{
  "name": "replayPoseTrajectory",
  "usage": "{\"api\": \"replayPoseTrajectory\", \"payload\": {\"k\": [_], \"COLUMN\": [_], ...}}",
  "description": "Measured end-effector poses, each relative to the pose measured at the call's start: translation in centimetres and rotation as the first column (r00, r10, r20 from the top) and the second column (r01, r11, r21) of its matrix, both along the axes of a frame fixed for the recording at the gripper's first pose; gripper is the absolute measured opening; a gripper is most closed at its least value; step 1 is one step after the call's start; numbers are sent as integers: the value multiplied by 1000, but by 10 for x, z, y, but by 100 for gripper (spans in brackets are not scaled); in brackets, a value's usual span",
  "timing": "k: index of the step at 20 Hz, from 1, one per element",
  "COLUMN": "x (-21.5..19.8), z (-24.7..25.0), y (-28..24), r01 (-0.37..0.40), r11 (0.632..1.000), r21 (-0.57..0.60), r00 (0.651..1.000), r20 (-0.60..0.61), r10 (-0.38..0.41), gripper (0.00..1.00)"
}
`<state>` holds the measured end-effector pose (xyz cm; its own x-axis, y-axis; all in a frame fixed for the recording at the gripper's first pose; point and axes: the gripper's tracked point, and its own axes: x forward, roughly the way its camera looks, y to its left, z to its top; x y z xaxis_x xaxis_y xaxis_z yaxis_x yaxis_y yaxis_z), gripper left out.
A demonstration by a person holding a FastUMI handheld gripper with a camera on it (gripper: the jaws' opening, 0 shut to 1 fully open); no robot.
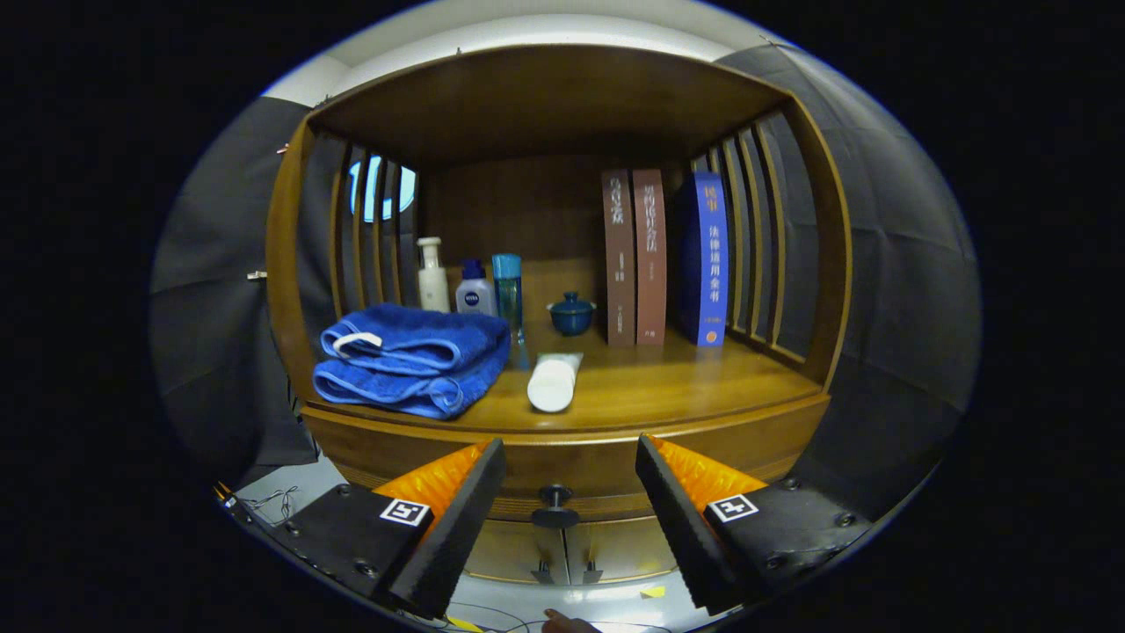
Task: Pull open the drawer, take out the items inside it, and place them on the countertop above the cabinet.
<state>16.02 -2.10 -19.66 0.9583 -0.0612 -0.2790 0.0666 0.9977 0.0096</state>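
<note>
1. The gripper (569, 457) is open wide and holds nothing.
2. The drawer (562, 466) is shut. Its dark knob (555, 507) sits between the two fingers, not touching them.
3. On the countertop (668, 387) above lie a folded blue towel (413, 359) and a white tube (554, 381).
4. Behind them stand bottles (475, 286), a small blue pot (571, 314) and three books (664, 258).

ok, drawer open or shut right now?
Shut. The drawer front sits flush under the countertop; its knob lies between the open gripper fingers, ungrasped.
</note>
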Motion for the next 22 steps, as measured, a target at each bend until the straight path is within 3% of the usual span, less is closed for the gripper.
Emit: {"api": "replayPoseTrajectory", "payload": {"k": [9,15,22], "x": [-61,-99,-114], "z": [137,178,197], "y": [6,20,17], "r01": [-17,-46,-33], "r11": [998,997,998], "r21": [-63,-62,-53], "r00": [985,977,973], "r20": [170,207,227], "r10": [27,58,45], "gripper": [99,100,100]}}
